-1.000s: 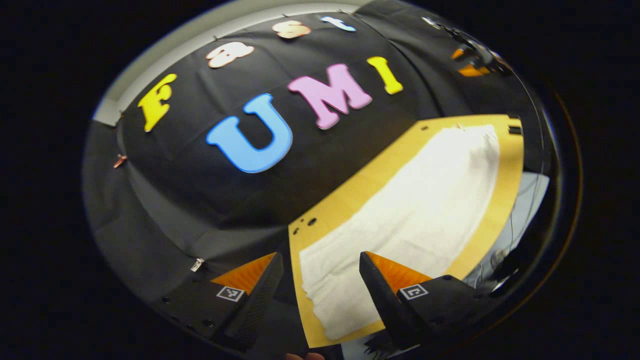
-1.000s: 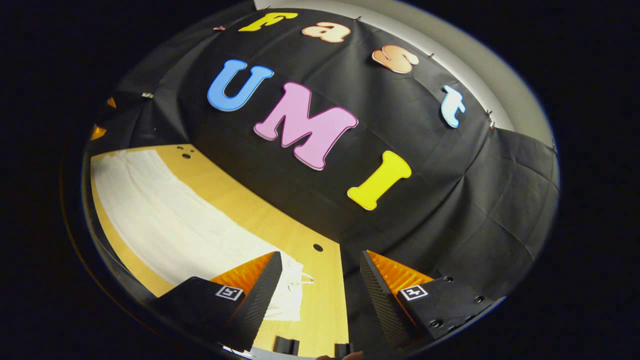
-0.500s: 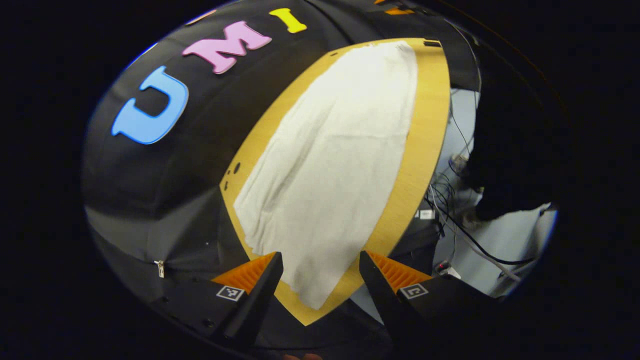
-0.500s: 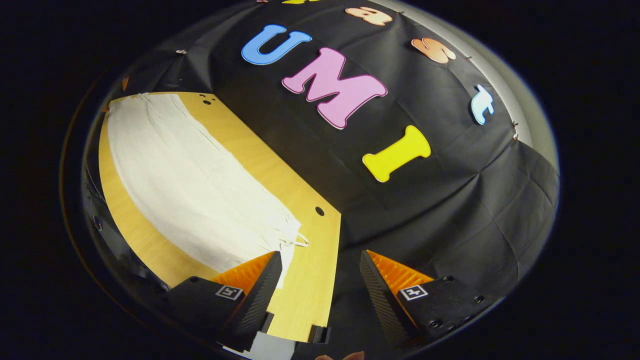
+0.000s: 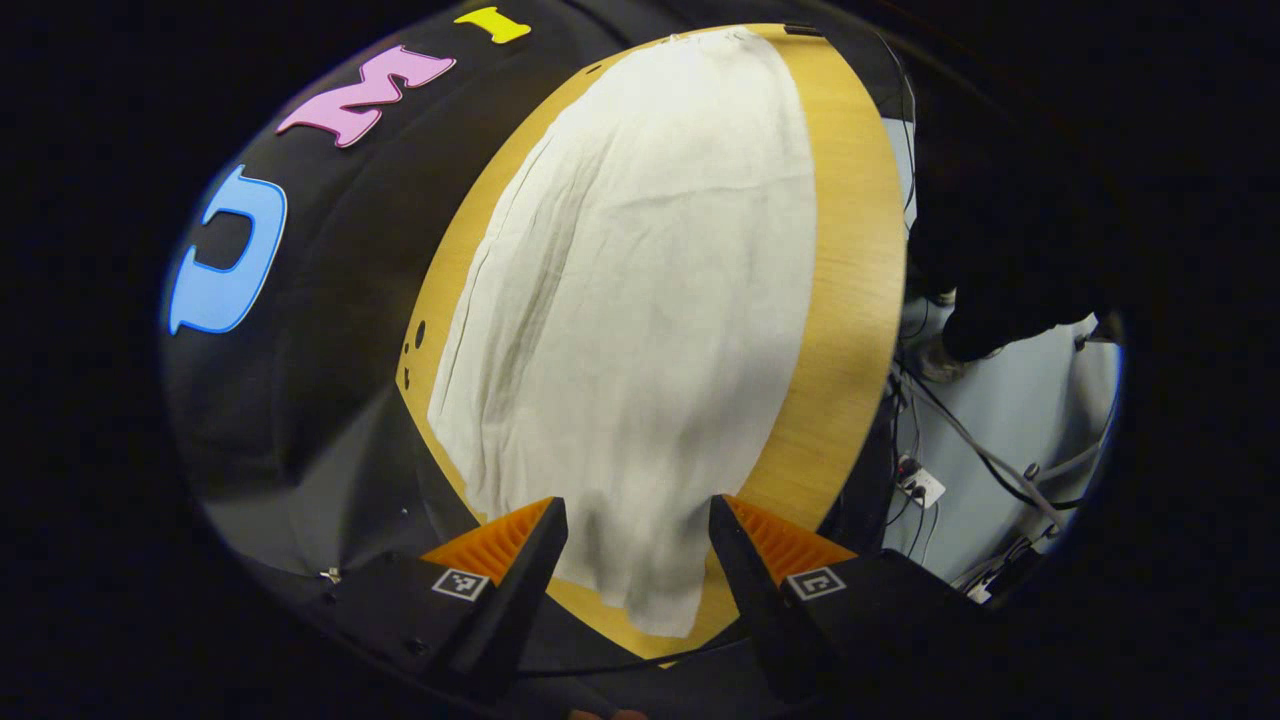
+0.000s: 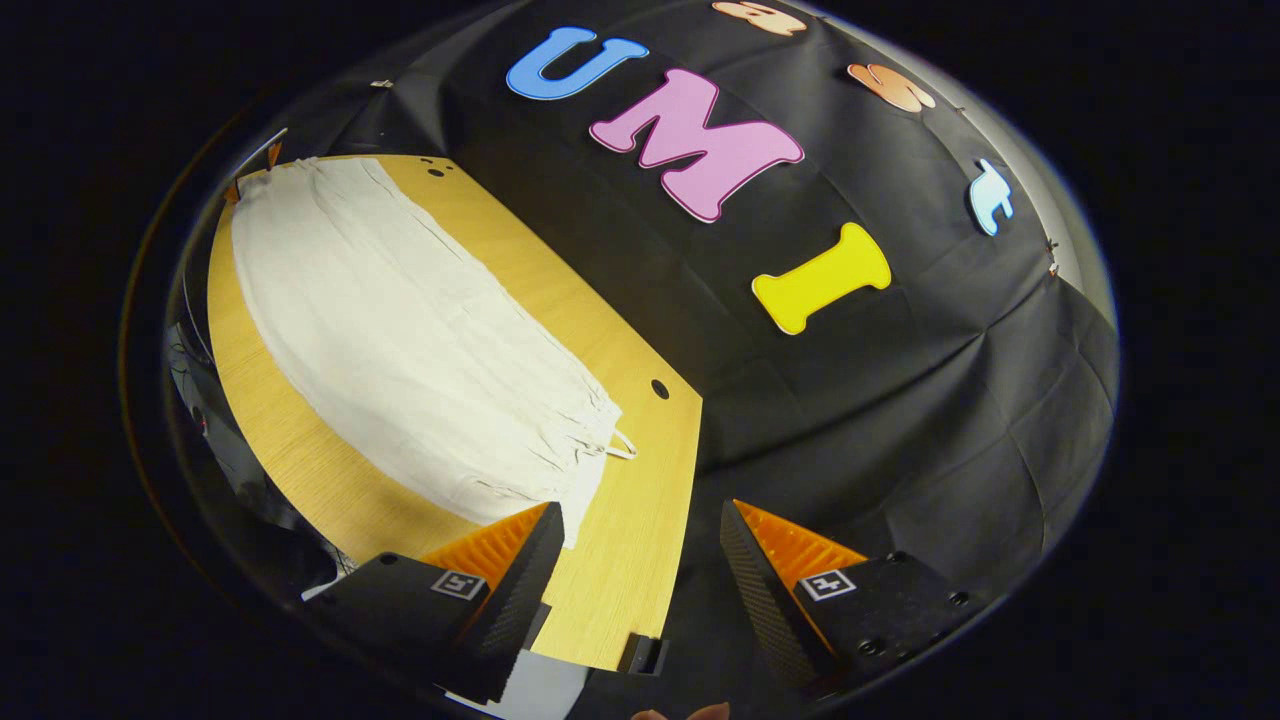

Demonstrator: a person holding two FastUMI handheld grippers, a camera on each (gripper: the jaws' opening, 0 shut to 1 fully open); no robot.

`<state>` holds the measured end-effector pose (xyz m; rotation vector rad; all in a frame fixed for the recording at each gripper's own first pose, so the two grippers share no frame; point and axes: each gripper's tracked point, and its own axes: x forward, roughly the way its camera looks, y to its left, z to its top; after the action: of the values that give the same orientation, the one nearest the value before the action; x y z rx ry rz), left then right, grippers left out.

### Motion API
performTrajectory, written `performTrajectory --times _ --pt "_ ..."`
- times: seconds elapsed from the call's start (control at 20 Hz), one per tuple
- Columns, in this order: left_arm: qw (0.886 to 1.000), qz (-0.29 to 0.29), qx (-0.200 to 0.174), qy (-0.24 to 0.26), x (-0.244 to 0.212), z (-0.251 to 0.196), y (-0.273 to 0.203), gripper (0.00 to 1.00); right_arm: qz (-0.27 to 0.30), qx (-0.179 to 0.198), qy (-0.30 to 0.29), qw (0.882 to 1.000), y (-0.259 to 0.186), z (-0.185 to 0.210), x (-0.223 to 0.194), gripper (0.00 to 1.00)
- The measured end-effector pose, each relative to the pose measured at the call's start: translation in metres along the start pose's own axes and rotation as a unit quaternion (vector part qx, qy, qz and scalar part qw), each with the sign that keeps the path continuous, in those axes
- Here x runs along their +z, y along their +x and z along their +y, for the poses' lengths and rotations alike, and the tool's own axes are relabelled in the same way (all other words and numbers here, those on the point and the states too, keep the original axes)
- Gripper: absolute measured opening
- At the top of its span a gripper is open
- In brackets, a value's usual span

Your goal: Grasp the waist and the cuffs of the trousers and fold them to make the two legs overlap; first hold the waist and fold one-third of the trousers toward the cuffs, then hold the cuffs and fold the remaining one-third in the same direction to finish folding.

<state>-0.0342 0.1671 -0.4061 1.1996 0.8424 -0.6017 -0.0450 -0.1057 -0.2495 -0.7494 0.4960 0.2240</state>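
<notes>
White trousers (image 5: 640, 300), lying flat lengthwise on wooden table (image 5: 850, 300), lightly wrinkled

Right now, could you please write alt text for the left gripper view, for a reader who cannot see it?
Pale trousers lie flat along a wooden table, their near end between the open left gripper's fingers, which hold nothing. Cables trail on the floor beside the table.

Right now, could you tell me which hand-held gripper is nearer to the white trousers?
Left. The left hand-held gripper hangs open directly over the cuff end of the trousers. The right hand-held gripper is open beside the waist end, over bare table.
</notes>
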Motion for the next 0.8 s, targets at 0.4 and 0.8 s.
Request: performTrajectory --times 0.4,0.8 --pt "0.997 0.021 -0.069 0.031 0.01 0.027 0.043 0.7 0.012 0.035 -0.042 0.998 0.034 -0.001 -0.023 0.98" --pt "0.985 0.063 -0.164 -0.002 0.011 0.025 0.052 0.11 0.023 0.118 -0.144 0.982 0.084 0.027 -0.07 0.97"
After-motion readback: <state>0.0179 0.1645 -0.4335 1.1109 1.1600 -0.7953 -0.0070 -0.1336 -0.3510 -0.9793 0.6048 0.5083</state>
